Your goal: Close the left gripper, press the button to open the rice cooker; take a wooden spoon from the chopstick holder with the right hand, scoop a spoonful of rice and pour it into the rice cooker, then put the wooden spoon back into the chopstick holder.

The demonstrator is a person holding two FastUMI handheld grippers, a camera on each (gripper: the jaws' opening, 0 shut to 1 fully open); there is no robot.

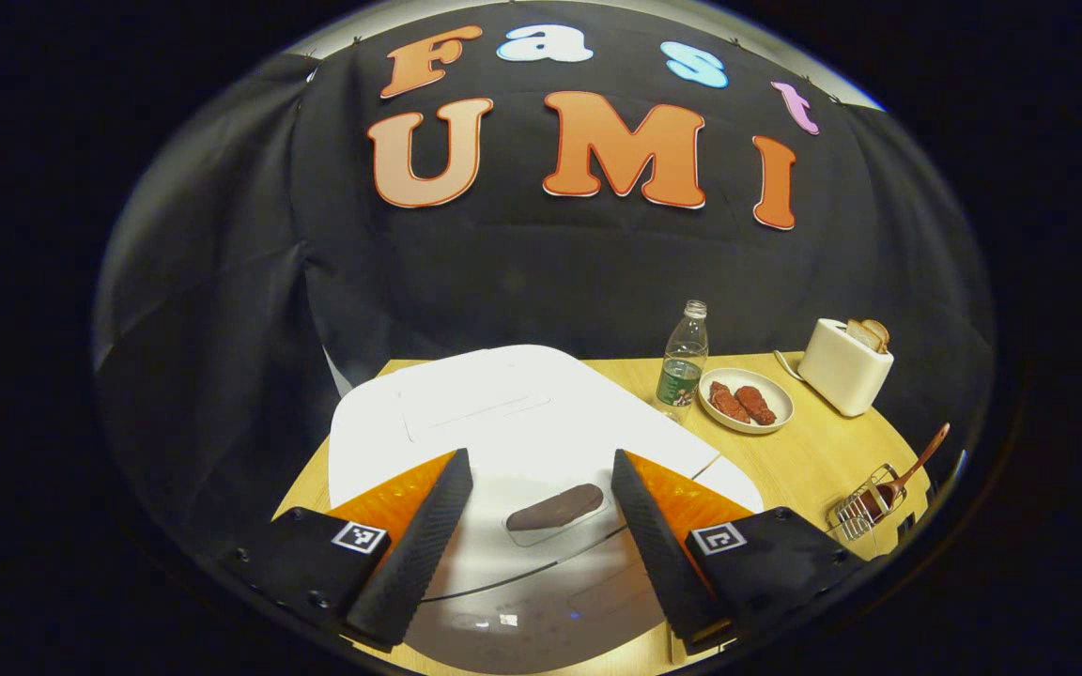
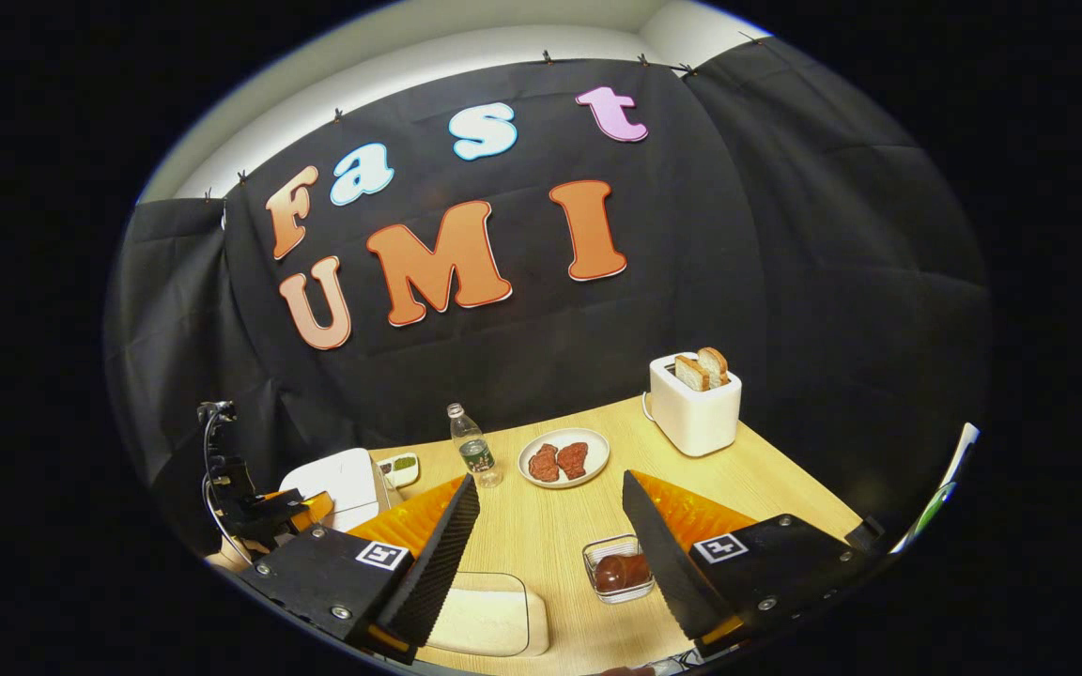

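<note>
The first step is in hand: the left gripper (image 1: 541, 488) hangs just above the white rice cooker (image 1: 503, 422), whose lid is down, and its fingers stand spread wide, so the closing that the task asks for first is not yet done. The cooker's dark oblong button (image 1: 555, 507) lies in the gap between the two fingers, a little toward the 5 o'clock side of the gap's middle in the left gripper view. Judging from this, the next move calls for bringing the fingers together, so that they form one blunt tip, and then pushing that tip down squarely onto the button; pressing while spread would likely straddle it and miss. The right gripper (image 2: 546, 545) is also spread and holds nothing, waiting above the wooden table (image 2: 785, 498). In the right gripper view a small clear container with something dark brown in it (image 2: 621, 568) sits between its fingers, close beside the right one, at about 5 o'clock from the gap's middle; whether this is the chopstick holder seen from above cannot be told. In the left gripper view the wire chopstick holder (image 1: 865, 507) stands at 3 o'clock from the left gripper, well apart from it near the table's edge, with the wooden spoon (image 1: 912, 465) leaning out of it toward 1 o'clock.
</note>
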